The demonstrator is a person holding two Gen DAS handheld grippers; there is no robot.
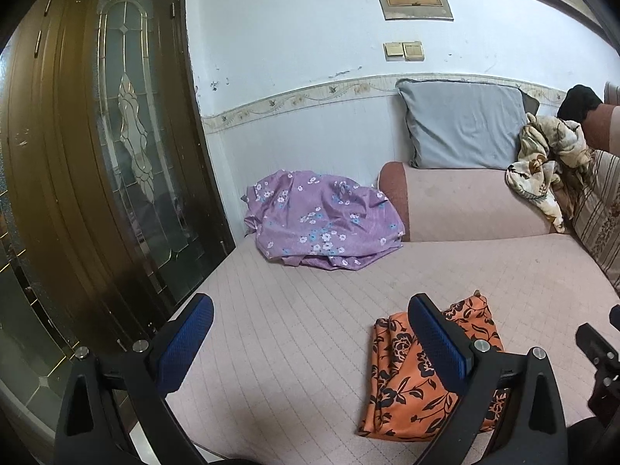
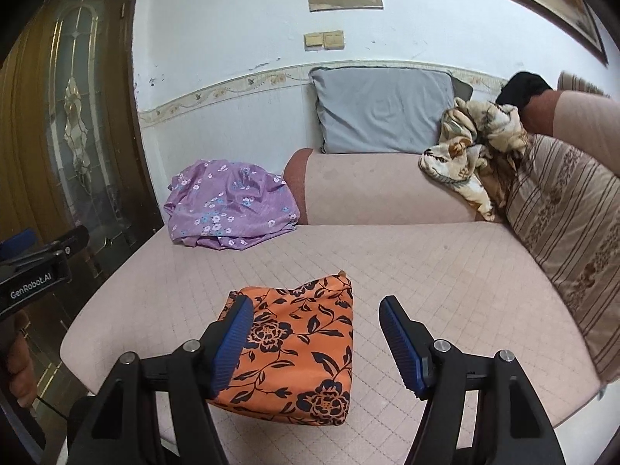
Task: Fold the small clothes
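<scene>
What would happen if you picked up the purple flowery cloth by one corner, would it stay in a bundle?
Probably not. The purple flowery cloth lies crumpled in soft folds on the sofa seat, so it looks thin and floppy and would likely unfurl and hang down. It seems light. Its slight sheen hints it could slip from a loose pinch.

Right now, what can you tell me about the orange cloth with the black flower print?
The orange cloth with black flower print lies folded into a compact, roughly rectangular bundle on the pink quilted sofa seat, near its front edge. It looks thin and smooth, with one corner peaking up at the far end. Neither tongs grip it; nothing else touches it.
</scene>
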